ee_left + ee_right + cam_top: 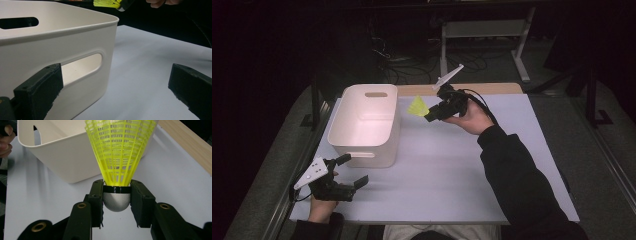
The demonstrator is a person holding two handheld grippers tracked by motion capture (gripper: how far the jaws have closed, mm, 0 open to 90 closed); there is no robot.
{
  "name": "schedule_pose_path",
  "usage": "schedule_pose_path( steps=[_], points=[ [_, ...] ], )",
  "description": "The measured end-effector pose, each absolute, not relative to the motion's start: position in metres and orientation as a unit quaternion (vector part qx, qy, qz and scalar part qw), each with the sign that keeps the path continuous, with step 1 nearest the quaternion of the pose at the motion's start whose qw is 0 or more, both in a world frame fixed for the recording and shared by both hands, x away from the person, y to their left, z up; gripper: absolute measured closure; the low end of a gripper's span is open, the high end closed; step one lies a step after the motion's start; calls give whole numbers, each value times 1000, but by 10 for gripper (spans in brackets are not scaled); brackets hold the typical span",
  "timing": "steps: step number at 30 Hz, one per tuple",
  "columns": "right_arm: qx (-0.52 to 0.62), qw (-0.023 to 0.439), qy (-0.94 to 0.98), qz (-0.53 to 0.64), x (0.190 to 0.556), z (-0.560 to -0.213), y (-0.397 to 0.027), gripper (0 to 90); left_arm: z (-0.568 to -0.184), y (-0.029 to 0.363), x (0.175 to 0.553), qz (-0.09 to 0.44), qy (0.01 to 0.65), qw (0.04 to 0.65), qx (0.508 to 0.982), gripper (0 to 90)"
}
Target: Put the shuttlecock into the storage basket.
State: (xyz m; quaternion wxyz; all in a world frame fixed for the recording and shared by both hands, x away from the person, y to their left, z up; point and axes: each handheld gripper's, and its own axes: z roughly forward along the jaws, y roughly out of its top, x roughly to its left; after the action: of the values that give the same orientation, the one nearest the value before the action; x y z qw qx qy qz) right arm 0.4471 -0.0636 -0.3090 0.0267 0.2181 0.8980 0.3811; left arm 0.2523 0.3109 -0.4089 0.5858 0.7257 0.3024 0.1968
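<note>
The right gripper (pixel 116 202) is clamped on the grey cork of a yellow shuttlecock (pixel 120 152), skirt pointed away, held just beside the white bin (pixel 364 125), probably so it can be dropped in. The left gripper (pixel 346 172) is held with jaws apart at the bin's handle slot (pixel 82 66), perhaps to steady it. The bin's interior floor is largely hidden.

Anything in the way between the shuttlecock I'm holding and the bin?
Nothing. In the high view the shuttlecock in the right hand-held gripper sits just right of the bin's rim, with bare table beneath.
</note>
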Motion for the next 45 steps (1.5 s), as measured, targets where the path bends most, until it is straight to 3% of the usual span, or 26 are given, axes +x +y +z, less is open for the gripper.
schedule_pose_path(
  steps=[45],
  points=[
    [156,25,906,393,436,-270,-15,631,-409,311,252,197,302,586,725,0]
  ],
)
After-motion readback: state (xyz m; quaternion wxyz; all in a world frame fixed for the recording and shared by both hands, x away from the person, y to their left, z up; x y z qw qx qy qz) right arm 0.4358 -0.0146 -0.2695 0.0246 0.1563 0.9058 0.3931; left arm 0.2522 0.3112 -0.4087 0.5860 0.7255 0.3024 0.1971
